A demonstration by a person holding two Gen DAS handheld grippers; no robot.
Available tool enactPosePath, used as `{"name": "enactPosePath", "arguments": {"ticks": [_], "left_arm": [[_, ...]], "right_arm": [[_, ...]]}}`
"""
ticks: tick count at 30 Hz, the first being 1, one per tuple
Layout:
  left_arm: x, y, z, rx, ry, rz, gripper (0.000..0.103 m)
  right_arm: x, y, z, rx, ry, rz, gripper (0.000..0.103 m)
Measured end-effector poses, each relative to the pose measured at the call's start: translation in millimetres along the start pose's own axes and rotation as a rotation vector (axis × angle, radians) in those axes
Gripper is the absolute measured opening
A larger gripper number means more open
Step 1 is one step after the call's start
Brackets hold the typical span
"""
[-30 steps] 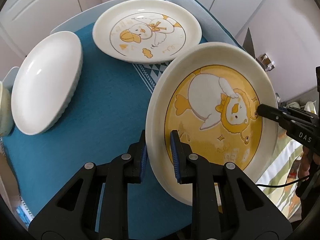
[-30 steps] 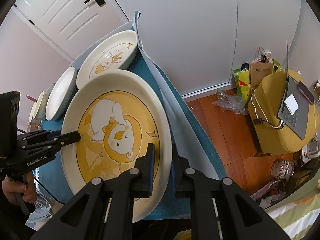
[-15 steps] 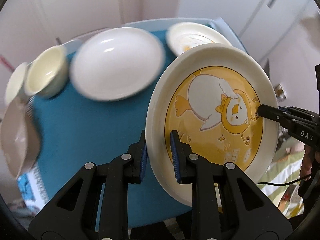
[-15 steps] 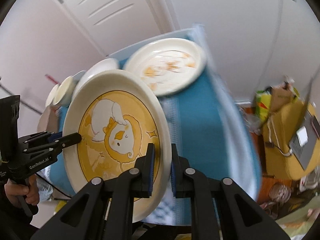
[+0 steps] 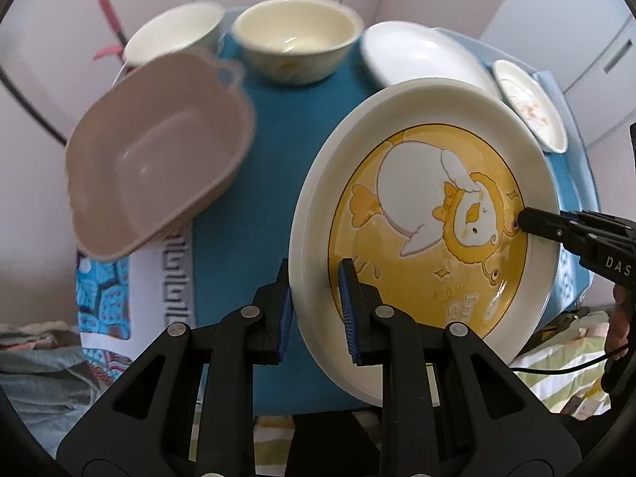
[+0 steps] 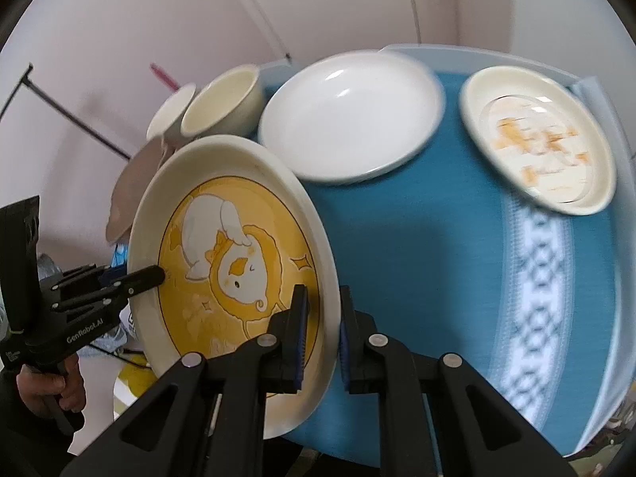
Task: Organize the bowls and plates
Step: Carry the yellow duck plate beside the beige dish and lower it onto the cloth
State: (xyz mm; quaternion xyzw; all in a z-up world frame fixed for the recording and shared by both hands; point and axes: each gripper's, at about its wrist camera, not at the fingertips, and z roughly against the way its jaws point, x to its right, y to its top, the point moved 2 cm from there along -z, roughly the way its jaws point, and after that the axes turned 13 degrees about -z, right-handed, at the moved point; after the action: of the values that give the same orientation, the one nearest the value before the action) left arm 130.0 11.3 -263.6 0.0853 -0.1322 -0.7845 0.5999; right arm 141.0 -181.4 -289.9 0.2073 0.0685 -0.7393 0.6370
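Observation:
A cream plate with a yellow duck picture (image 5: 429, 206) is held up in the air, tilted on edge, above the blue tablecloth (image 5: 294, 127). My left gripper (image 5: 316, 310) is shut on its near rim. My right gripper (image 6: 322, 330) is shut on the opposite rim of the same plate (image 6: 238, 258). On the table stand a plain white plate (image 6: 349, 115), a smaller duck plate (image 6: 536, 135), two cream bowls (image 5: 294, 39) (image 5: 175, 35) and a pinkish-beige basin (image 5: 155, 155).
The basin sits at the table's left end, partly over the edge. A white door and walls stand behind the table. Bedding with green stripes (image 5: 564, 369) lies below the table's right side.
Both grippers have swung the held duck plate leftward along the table. The view has passed from the small duck plate and white plate to the bowls and basin.

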Motion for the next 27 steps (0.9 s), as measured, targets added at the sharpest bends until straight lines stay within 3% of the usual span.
{"name": "enactPosePath", "arguments": {"ticks": [4, 11, 23, 27], "left_arm": [[-21.5, -14.9, -10.9, -0.019, -0.011, 0.002, 0.019], [-24.2, -4.5, -37.3, -0.035, -0.057, -0.029, 0.019], [-18.1, 2.5, -44.9, -0.028, -0.060, -0.097, 0.019], [-23.8, -1.1, -40.6, -0.019, -0.027, -0.107, 0.020]], "right_arm": [[-18.5, -2.8, -21.0, -0.033, -0.022, -0.003, 0.013], [-19.6, 6.0, -39.1, -0.037, -0.077, -0.043, 0.013], [-8.6, 10.7, -48.0, -0.034, -0.079, -0.100, 0.015], [-13.0, 6.9, -49.4, -0.031, -0.103, -0.091, 0.016]]}}
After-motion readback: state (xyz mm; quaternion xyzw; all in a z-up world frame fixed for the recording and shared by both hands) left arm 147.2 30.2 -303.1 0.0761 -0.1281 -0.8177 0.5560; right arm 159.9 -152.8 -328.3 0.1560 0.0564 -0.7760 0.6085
